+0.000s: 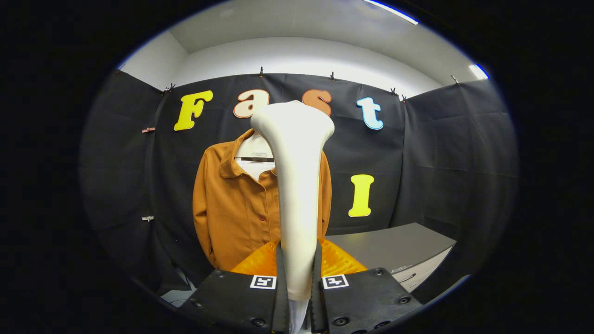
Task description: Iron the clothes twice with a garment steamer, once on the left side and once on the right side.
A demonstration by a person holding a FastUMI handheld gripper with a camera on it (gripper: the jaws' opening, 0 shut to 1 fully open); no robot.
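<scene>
I count one garment steamer (297, 185), clamped between both fingers of my one gripper (299, 278). One brown shirt (232, 208) hangs beyond it on one hanger (255, 159). I can make out three buttons (262, 217) down its front. One grey cabinet (399, 250) stands near the shirt.

Cream-white steamer (297, 185); rust-orange shirt (236, 208); grey cabinet (399, 248).

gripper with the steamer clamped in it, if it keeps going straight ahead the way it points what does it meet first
Most likely the brown shirt hanging ahead. The gripper is shut on the white garment steamer, whose head leads, so that would touch the shirt's front first. Depth is unclear.
</scene>
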